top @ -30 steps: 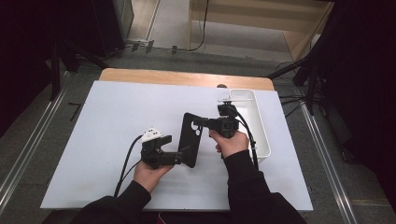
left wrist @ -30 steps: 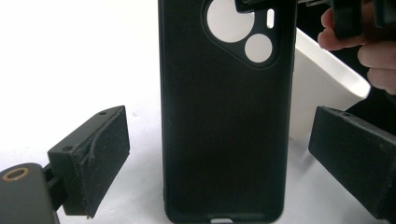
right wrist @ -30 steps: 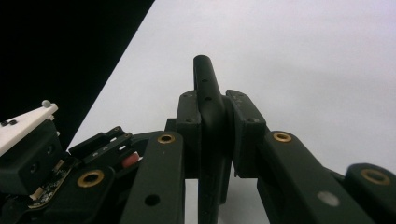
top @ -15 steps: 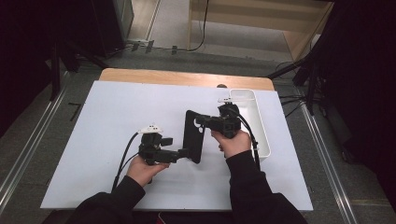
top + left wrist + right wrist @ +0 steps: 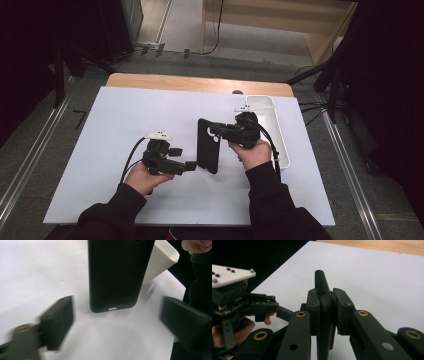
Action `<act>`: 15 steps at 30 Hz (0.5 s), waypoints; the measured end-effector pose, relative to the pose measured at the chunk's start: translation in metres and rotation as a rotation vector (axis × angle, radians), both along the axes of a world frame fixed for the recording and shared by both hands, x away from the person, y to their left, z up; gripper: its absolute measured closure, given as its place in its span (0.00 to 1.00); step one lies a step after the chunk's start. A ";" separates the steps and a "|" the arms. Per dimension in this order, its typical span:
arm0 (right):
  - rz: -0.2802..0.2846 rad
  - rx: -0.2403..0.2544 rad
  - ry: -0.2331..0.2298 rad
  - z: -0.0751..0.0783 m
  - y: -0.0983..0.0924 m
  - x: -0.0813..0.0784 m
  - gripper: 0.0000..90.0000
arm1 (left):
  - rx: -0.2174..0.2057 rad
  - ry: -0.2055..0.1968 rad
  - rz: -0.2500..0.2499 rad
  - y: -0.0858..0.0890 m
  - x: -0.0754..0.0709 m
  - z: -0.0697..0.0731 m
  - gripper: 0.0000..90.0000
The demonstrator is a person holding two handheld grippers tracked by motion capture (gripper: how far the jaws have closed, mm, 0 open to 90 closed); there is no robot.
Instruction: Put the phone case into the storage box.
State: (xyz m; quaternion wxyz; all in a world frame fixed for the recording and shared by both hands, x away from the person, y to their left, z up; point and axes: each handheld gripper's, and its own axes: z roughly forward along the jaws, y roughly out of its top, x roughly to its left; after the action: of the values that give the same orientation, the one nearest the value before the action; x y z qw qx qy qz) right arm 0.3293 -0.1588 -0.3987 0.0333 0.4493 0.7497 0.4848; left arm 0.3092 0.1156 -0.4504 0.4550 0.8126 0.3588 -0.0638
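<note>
Black phone case (image 5: 208,145) stands on edge at frame centre above the white tabletop (image 5: 100,130), pinched by the right gripper (image 5: 216,131) fingers; left gripper (image 5: 196,165) fingers spread wide, empty, beside its lower end.

Change over the last second, as I see it from the high view. My left gripper (image 5: 192,166) has drawn back toward the table's left, then come in again, so its open jaws now stand just at the lower end of the black phone case (image 5: 208,146). The case, clamped in my right gripper (image 5: 212,131), has swung from a slant to nearly upright in the frame.
</note>
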 end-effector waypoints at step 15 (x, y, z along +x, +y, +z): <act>0.134 -0.012 -0.075 0.006 -0.006 -0.006 0.83 | 0.090 -0.054 -0.115 0.006 0.000 0.011 0.18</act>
State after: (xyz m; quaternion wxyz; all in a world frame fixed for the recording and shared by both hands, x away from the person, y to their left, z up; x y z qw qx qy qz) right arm 0.3231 -0.1644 -0.3925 0.0316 0.3792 0.7793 0.4979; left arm 0.3090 0.1215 -0.4391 0.4232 0.8528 0.3015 -0.0517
